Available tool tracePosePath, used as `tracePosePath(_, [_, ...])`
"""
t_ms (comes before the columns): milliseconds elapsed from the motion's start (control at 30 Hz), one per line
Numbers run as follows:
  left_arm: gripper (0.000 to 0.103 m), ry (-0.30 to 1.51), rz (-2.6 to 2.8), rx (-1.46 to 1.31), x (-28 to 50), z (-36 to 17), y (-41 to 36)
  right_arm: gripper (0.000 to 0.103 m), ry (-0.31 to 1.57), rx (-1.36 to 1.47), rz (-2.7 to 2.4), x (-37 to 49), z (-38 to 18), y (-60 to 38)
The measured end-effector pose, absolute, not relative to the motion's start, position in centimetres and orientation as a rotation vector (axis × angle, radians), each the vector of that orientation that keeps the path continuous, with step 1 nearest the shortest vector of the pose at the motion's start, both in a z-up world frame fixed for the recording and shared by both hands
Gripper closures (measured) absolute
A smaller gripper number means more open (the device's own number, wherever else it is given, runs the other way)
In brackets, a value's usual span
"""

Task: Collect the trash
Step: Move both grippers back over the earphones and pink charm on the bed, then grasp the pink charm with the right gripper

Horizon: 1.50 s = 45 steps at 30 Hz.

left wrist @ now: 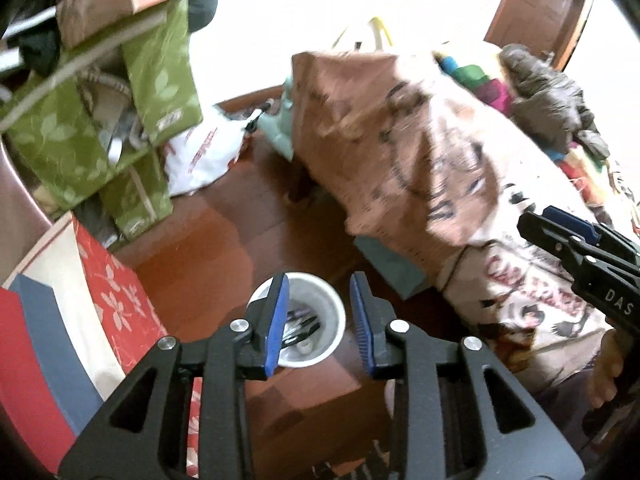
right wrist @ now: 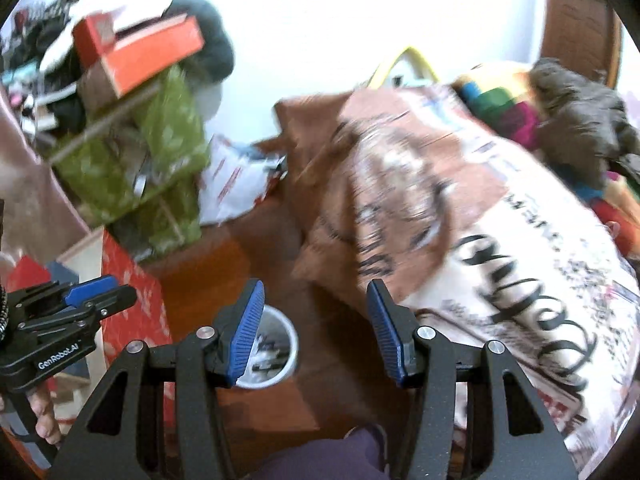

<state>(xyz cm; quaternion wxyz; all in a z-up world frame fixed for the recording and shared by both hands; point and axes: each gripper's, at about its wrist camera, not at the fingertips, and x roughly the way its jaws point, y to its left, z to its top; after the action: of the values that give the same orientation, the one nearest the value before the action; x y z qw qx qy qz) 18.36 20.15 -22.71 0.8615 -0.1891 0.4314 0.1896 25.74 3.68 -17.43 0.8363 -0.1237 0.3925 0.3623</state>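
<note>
A white round bin stands on the wooden floor with dark and light scraps of trash inside; it also shows in the right wrist view. My left gripper is open and empty, hovering above the bin. My right gripper is open and empty, above the floor just right of the bin. The right gripper shows in the left wrist view at the right edge. The left gripper shows in the right wrist view at the left edge.
A bed with a printed brown and cream blanket fills the right side. Green patterned bags and boxes pile at the left. A red floral box stands left of the bin. A white plastic bag lies by the wall.
</note>
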Motion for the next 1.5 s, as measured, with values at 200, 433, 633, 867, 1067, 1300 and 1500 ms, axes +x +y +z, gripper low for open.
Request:
tracePosePath(200, [0.061,0.846,0.329,-0.317,20.3,-18.3,16.0,0.05,0.77,-0.157,0.692,27.3,-14.5,-2.9])
tracePosePath(433, [0.044,0.807,0.228,-0.24,25.0,-14.8,9.8,0.037,0.702,-0.114,0.555,29.7,-13.2,-10.6])
tracePosePath(633, [0.041,0.817,0.117,-0.161,30.7,-14.0,3.5,0.037,0.698,-0.109,0.428,32.7,-13.8,-16.7])
tracePosePath(867, [0.033,0.84,0.0,-0.114,36.5,-14.6,-2.0,0.037,0.771,-0.066,0.293,37.7,-16.6,-22.6])
tracePosePath(1067, [0.032,0.87,-0.066,-0.101,41.6,-16.6,-4.8,0.037,0.847,-0.023,0.248,41.7,-19.7,-25.4])
tracePosePath(1300, [0.032,0.937,-0.092,-0.092,46.0,-20.6,-6.4,0.037,0.907,-0.019,0.254,46.5,-22.8,-25.4])
tracePosePath(1500, [0.032,0.977,-0.109,-0.069,49.0,-23.5,-7.2,0.053,0.937,-0.025,0.247,49.4,-24.5,-25.1])
